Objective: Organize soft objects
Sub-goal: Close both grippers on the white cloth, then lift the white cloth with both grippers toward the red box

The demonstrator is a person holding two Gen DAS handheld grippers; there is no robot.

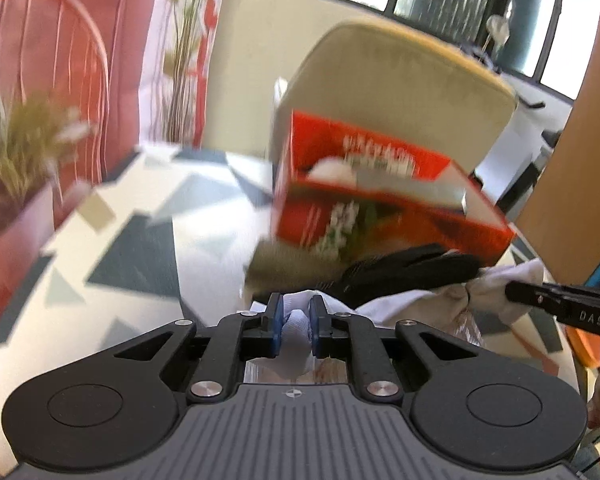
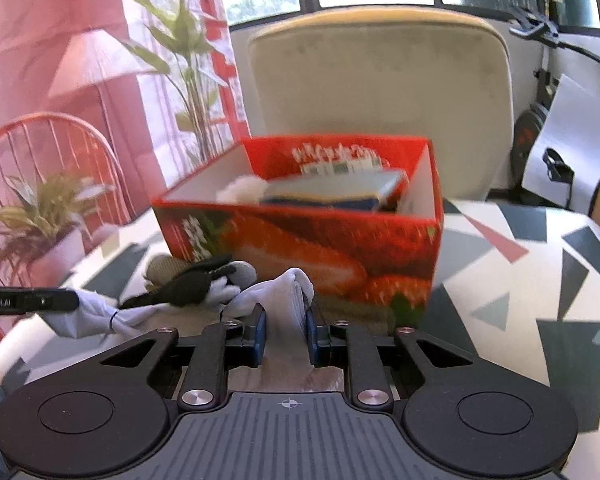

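A white sock stretches between both grippers. My left gripper is shut on one end of it. At the right edge of the left wrist view my right gripper pinches the other end. In the right wrist view the right gripper is shut on the white sock, and the left gripper holds its far end at the left. A black sock lies across the white one, with a tan sock behind it. The red strawberry box stands just beyond, open-topped, holding soft items.
The table has a white top with grey and pink triangles. A beige chair stands behind the box. A potted plant and a red wire chair are at the left.
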